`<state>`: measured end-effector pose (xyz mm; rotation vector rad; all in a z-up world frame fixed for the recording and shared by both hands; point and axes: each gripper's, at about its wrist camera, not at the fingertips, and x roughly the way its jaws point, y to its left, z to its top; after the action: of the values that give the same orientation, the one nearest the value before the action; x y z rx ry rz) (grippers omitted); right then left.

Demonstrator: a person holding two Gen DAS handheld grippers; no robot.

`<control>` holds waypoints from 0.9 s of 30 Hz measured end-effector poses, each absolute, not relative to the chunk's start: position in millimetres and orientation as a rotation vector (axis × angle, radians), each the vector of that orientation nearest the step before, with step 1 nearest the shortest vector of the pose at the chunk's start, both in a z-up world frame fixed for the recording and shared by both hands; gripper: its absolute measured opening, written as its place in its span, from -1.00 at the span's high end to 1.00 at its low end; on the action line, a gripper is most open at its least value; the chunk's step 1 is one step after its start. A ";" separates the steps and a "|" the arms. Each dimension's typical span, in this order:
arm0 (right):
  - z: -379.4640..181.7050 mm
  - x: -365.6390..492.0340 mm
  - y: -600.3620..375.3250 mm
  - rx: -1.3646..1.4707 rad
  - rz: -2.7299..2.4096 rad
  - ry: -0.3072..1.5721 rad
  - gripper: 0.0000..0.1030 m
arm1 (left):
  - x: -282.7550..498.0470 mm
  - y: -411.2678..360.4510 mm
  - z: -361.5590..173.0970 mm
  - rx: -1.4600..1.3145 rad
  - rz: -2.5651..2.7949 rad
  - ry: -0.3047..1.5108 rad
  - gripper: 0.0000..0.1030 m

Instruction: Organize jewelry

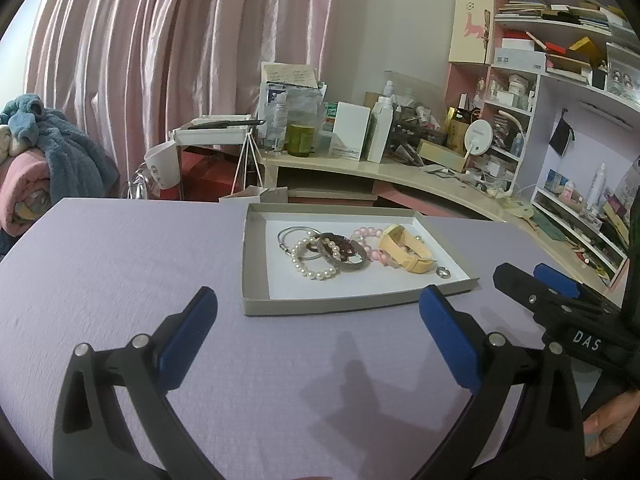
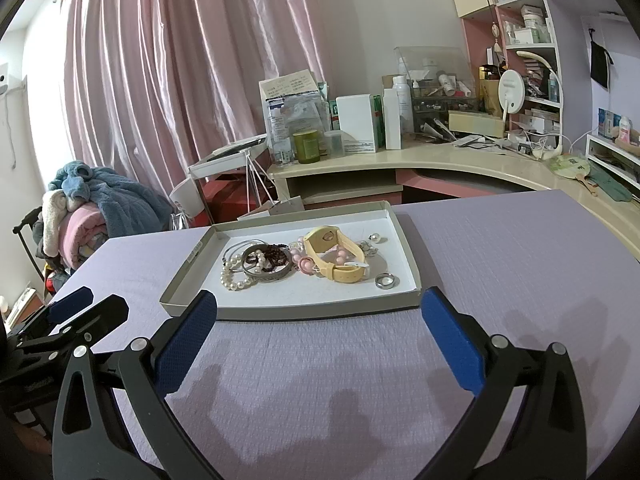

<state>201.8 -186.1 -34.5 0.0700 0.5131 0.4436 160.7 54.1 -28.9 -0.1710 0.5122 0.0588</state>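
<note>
Home bedroom or dressing corner. Pink curtain (image 2: 168, 80) at 11 o'clock, heap of fleece blankets (image 2: 92, 208) at 9 o'clock, curved cream vanity desk (image 2: 440, 160) at 1 o'clock crowded with lotion bottles (image 2: 400, 112) and a round mirror (image 2: 511, 90). Pink shelving (image 1: 560, 40) (books, boxes) at 2 o'clock. Lilac-covered table (image 2: 500, 260) in front.

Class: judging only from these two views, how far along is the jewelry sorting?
Barely begun. Done: nothing visibly sorted; the pearl bracelet, yellow watch and silver ring lie jumbled in the tray. In hand: nothing; the left tool and right tool are open, short of the tray. Left: all pieces.
</note>
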 end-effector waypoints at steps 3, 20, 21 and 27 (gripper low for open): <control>-34.5 201.8 -186.0 0.070 0.444 0.514 -0.97 | 161.6 53.6 -30.8 -0.169 0.058 0.513 -0.96; -34.4 202.3 -186.2 0.069 0.444 0.515 -0.97 | 162.4 52.4 -29.6 -0.170 0.059 0.514 -0.96; -34.1 202.1 -186.1 0.069 0.444 0.514 -0.97 | 162.6 52.8 -30.0 -0.170 0.059 0.515 -0.96; -34.2 202.6 -186.3 0.069 0.444 0.514 -0.97 | 162.2 52.7 -30.6 -0.168 0.059 0.515 -0.96</control>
<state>202.6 -186.3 -34.2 0.0685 0.5144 0.4439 162.2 52.7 -30.6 -0.1681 0.5148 0.0593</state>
